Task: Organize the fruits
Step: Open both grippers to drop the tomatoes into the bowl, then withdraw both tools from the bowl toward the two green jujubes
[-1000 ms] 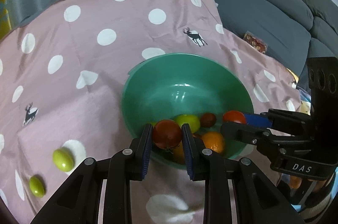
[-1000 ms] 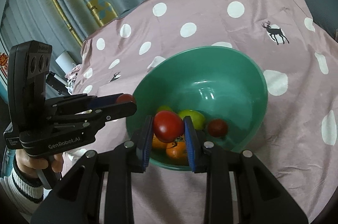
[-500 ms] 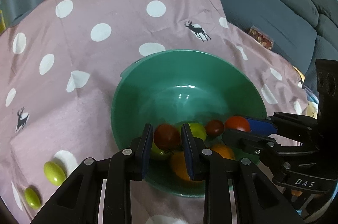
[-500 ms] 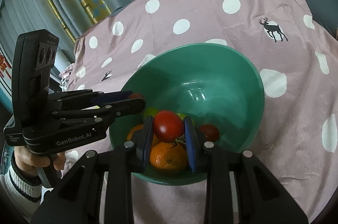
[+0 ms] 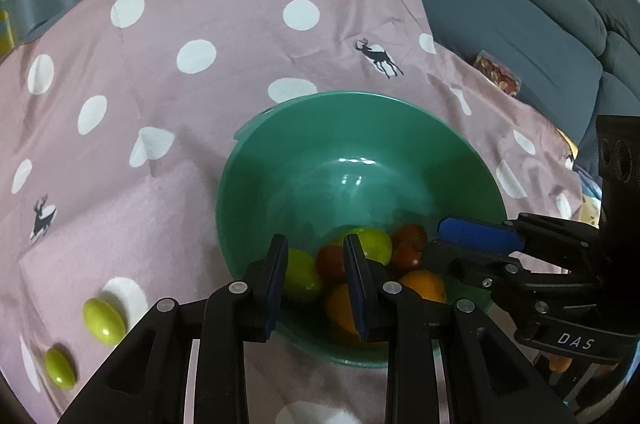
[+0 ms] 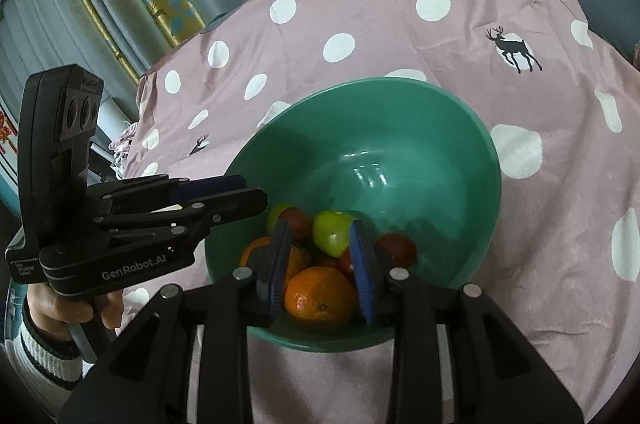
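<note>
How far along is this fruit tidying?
Mostly done: oranges, red tomatoes and green fruits sit in the green plastic bowl. The left gripper and right gripper are open, holding nothing. Left: two small green fruits on the pink dotted cloth.

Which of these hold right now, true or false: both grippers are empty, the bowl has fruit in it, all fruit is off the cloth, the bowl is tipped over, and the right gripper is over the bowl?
1. Both grippers are empty. True: the left gripper and the right gripper stand open with nothing between the fingers.
2. The green bowl has fruit in it. True: an orange, a green apple and tomatoes lie at the bottom.
3. All fruit is off the cloth. False: two small green fruits lie on the spotted cloth, left of the bowl.
4. The bowl is tipped over. False: it sits upright.
5. The right gripper is over the bowl. True.
</note>
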`<act>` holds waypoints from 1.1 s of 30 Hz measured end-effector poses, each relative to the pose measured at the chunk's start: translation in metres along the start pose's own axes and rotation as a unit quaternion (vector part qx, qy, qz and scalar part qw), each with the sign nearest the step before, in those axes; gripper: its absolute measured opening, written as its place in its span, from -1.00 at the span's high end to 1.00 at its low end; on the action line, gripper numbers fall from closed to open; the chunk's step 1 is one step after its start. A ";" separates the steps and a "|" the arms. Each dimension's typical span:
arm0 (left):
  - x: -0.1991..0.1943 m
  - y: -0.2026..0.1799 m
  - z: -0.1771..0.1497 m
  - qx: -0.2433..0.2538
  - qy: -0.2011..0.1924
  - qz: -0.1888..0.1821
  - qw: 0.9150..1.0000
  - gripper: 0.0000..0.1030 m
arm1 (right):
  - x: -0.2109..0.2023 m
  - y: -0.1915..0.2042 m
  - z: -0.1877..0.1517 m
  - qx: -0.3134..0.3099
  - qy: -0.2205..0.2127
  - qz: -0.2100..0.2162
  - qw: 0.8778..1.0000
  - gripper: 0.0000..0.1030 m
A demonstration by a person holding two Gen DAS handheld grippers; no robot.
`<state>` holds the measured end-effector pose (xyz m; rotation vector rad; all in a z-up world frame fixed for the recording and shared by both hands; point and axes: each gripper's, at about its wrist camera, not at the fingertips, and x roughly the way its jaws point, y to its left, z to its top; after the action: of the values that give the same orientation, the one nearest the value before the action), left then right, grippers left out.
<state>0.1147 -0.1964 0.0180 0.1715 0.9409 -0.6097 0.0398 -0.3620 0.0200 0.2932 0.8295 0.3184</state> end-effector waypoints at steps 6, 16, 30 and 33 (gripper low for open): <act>-0.021 0.006 -0.007 -0.015 -0.020 0.009 1.000 -0.25 | -0.010 0.006 -0.001 0.007 -0.009 -0.001 1.000 0.11; -0.065 0.025 -0.036 -0.048 -0.036 0.059 0.996 -0.76 | -0.030 0.027 -0.007 0.016 -0.019 -0.003 1.000 -0.57; -0.111 0.067 -0.105 -0.124 -0.034 0.122 0.984 -0.92 | -0.033 0.082 -0.025 -0.034 0.017 0.018 0.999 -0.61; -0.117 0.080 -0.117 -0.145 -0.033 0.128 0.981 -0.92 | -0.030 0.092 -0.030 -0.049 0.027 0.018 0.998 -0.61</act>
<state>0.0254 -0.0364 0.0326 0.0099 0.9149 -0.2347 -0.0163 -0.2853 0.0556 0.2098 0.8605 0.4012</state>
